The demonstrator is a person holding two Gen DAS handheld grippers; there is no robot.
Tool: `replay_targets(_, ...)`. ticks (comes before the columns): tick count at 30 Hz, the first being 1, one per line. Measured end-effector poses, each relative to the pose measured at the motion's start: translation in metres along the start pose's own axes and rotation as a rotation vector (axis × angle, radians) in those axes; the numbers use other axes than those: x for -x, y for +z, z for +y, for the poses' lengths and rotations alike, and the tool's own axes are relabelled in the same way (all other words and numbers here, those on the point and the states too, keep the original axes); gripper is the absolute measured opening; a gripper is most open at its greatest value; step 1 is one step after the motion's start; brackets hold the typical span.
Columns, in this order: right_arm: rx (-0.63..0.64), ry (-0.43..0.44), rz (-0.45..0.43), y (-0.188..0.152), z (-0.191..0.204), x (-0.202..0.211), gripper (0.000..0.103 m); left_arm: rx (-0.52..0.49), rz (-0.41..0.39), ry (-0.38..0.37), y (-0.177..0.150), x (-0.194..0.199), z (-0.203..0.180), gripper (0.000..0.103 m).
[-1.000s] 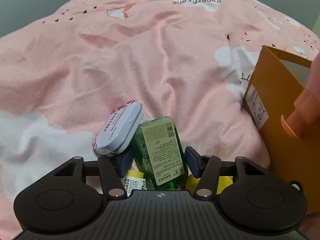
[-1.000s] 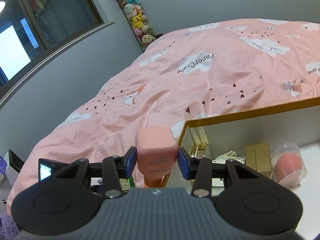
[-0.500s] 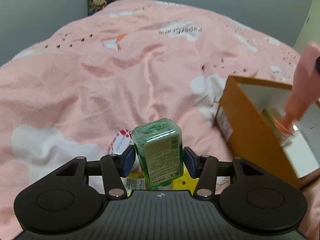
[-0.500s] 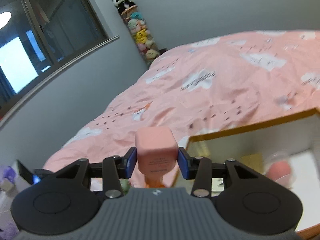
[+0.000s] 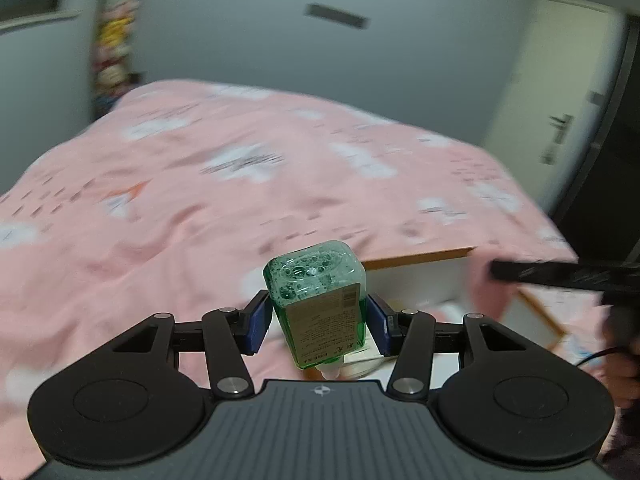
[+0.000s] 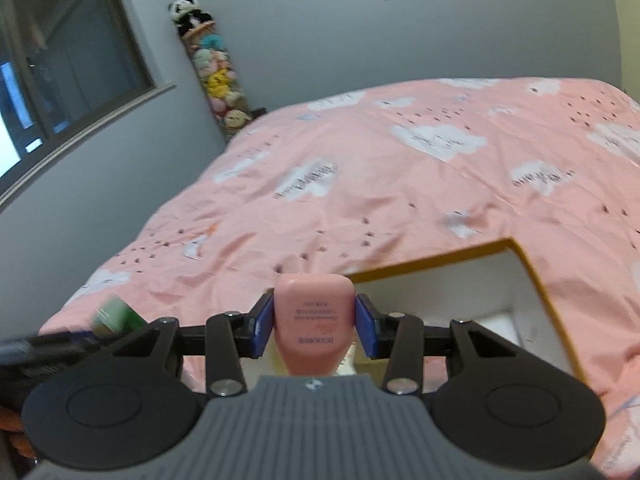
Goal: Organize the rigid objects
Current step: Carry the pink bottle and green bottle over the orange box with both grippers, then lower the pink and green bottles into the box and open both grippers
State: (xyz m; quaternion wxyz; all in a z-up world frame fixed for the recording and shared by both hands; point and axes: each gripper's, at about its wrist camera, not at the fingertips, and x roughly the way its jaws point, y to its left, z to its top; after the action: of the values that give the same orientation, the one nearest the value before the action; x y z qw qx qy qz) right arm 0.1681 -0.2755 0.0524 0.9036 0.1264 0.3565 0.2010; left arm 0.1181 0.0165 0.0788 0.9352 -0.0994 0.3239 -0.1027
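Green clear plastic bottle [image 5: 316, 304] upside down, clamped in my left gripper [image 5: 316, 322]; right gripper [image 6: 314, 326] grips the pink plastic bottle [image 6: 314, 320], both over the orange-rimmed box [image 6: 536, 280] for dropping in.

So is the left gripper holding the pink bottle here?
No, the left gripper is shut on a green bottle; the pink bottle sits in the right gripper.

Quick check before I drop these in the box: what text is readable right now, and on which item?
"BODORME", upside down, on the pink bottle in the right gripper.
Green bottle label in the left gripper: print too small to read.
Bedspread cloud lettering: too blurred to read.
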Motion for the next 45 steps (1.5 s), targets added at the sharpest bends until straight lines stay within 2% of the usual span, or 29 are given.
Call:
replay_targets(5, 0.004, -0.062, 0.036, 0.002, -0.026, 0.002, 0.043, -0.050, 0.063, -0.140, 0.013, -0.028, -0.036, 0.058)
replay_targets(10, 0.055, -0.126, 0.133, 0.004, -0.048, -0.011, 0.043, -0.025, 0.220, -0.221, 0.013, -0.087, -0.055, 0.058)
replay_targets(13, 0.084, -0.131, 0.225, 0.000, -0.058, -0.025, 0.043, -0.042, 0.318, -0.206, 0.006, -0.117, -0.061, 0.058)
replay_targets(17, 0.034, -0.046, 0.345, -0.006, -0.070, -0.050, 0.043, -0.076, 0.422, -0.180, -0.004, -0.140, -0.059, 0.058)
replay_targets(23, 0.014, 0.004, 0.451, -0.021, -0.071, -0.085, 0.043, -0.085, 0.558, -0.174, -0.014, -0.158, -0.051, 0.057)
replay_targets(26, -0.003, 0.015, 0.482, -0.024, -0.072, -0.098, 0.043, -0.098, 0.619, -0.178, -0.017, -0.172, -0.053, 0.057)
replay_targets(30, -0.006, 0.025, 0.494, -0.024, -0.073, -0.109, 0.043, -0.124, 0.641, -0.175, -0.013, -0.184, -0.060, 0.057)
replay_targets(36, -0.043, -0.010, 0.516, -0.020, -0.082, -0.116, 0.043, -0.108, 0.684, -0.173, -0.012, -0.197, -0.061, 0.058)
replay_targets(38, -0.048, -0.016, 0.527, -0.020, -0.084, -0.118, 0.043, -0.106, 0.718, -0.163, -0.013, -0.204, -0.061, 0.057)
replay_targets(41, -0.048, -0.025, 0.540, -0.018, -0.084, -0.119, 0.043, -0.127, 0.813, -0.128, -0.029, -0.220, -0.061, 0.057)
replay_targets(45, -0.042, -0.018, 0.566, -0.017, -0.080, -0.123, 0.043, -0.167, 0.808, -0.093, -0.043, -0.222, -0.066, 0.057)
